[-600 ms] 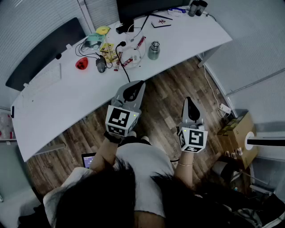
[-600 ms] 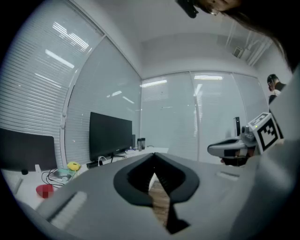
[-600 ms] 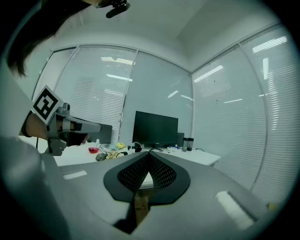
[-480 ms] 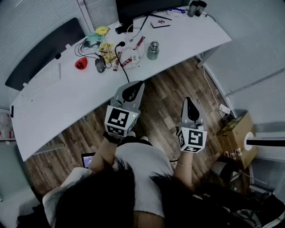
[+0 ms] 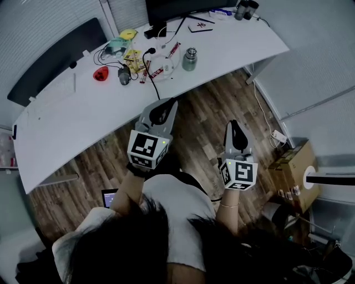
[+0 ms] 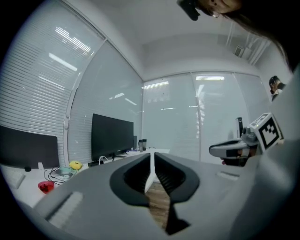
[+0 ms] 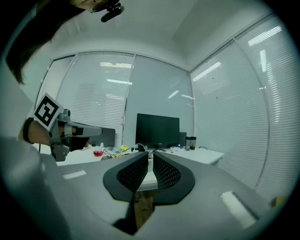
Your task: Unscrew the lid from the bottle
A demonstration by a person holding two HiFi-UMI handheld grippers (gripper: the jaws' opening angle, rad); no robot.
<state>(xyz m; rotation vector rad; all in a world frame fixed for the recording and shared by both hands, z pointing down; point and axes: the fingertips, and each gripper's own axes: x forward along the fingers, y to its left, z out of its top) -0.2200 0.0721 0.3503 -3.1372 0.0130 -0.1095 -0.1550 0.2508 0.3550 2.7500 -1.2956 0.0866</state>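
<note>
desk (image 5: 244,47): white
floor (image 5: 205,113): brown wood planks
bottle (image 5: 190,61): silver-grey
monitor (image 5: 172,8): black
left gripper (image 5: 171,102): grey shell, black ribbed pads, black-and-white square markers on cube
right gripper (image 5: 234,122): grey, same black-and-white markers
box (image 5: 291,163): brown cardboard
small thing (image 5: 100,74): red
blinds (image 7: 276,93): pale, fine horizontal stripes

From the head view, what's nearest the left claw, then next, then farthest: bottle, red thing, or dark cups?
1. Bottle, ahead, near the desk edge.
2. Red thing, off to the left.
3. Dark cups, far right corner.
</note>
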